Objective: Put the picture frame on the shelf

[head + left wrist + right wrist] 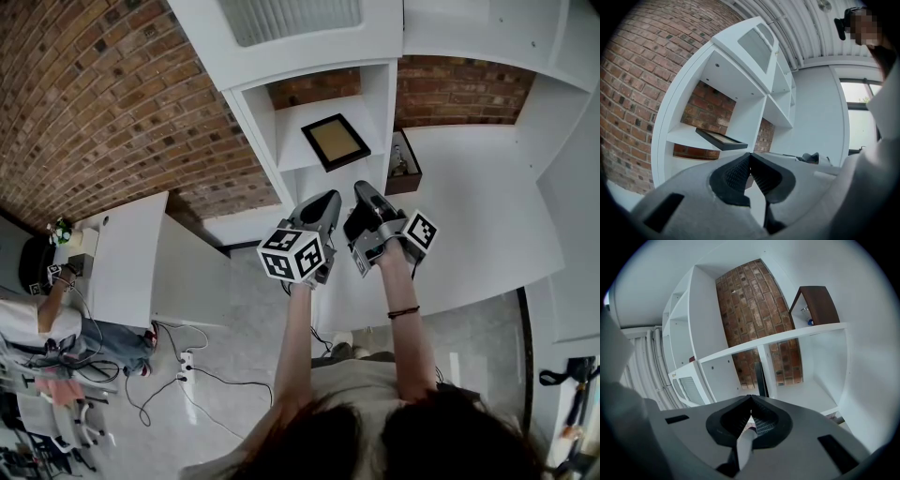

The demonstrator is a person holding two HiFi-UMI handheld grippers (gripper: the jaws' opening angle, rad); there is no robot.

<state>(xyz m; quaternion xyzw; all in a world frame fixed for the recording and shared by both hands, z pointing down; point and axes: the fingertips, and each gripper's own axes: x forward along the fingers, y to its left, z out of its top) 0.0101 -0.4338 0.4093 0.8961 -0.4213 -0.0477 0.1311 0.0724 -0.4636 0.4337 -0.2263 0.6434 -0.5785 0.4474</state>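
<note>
While both our claws hang side by side just in front of the white shelf unit point(380, 94), the picture frame point(335, 141) lies flat on a board in the unit's narrow compartment; it has a black border and a tan middle, and it sits turned at an angle to the board, one corner pointing towards us and reaching the front edge. Neither claw touches it.

Our left claw point(328, 200) is clenched on nothing; in the left gripper view its two ribbed pads point(740, 171) meet at the tips, and the picture frame point(721, 139) shows beyond them, flat on its board, with brick behind it. Our right claw point(362, 189) is likewise clenched and empty; in the right gripper view its jaws press together at the tips, and past them the picture frame point(761, 378) appears only as a thin dark strip seen edge-on.

Each claw carries its marker cube; the left cube point(295, 253) faces up at us, and the right cube point(420, 232) sits just above our right wrist, which wears a thin dark band point(403, 312).

Behind the shelf unit runs a brick wall point(112, 103). To the right of the frame's compartment an open brown box point(415, 178) stands on the white counter point(487, 225); small items lie inside it, too small for us to name. Cables point(187, 361) trail over the grey floor at lower left.
</note>
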